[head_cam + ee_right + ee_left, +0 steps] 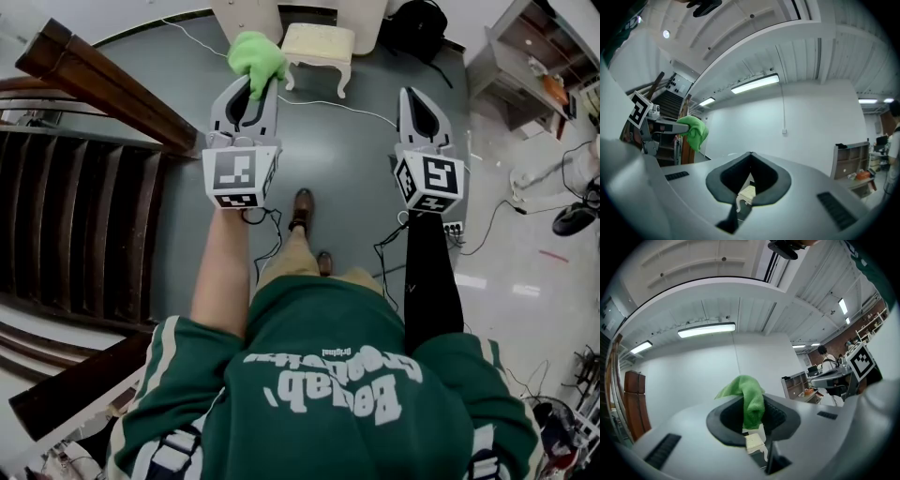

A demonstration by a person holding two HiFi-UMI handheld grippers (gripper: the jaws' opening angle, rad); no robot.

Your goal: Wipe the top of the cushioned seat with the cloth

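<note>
Left gripper [254,82] clenched on crumpled green cloth [255,54]. Right gripper [413,95] pinched closed, empty. Cream cushioned seat [319,41] ahead, untouched.

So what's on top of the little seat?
Nothing: the cushioned seat has a bare top. The cloth is held in the left gripper. The floor beneath the seat is hidden.

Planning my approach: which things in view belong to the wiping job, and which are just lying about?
For the job: green cloth, gripped in the left tool; cushioned seat; right tool, shut and empty.
Lying about: black bag, floor cable, power strip, staircase, shelf unit.
</note>
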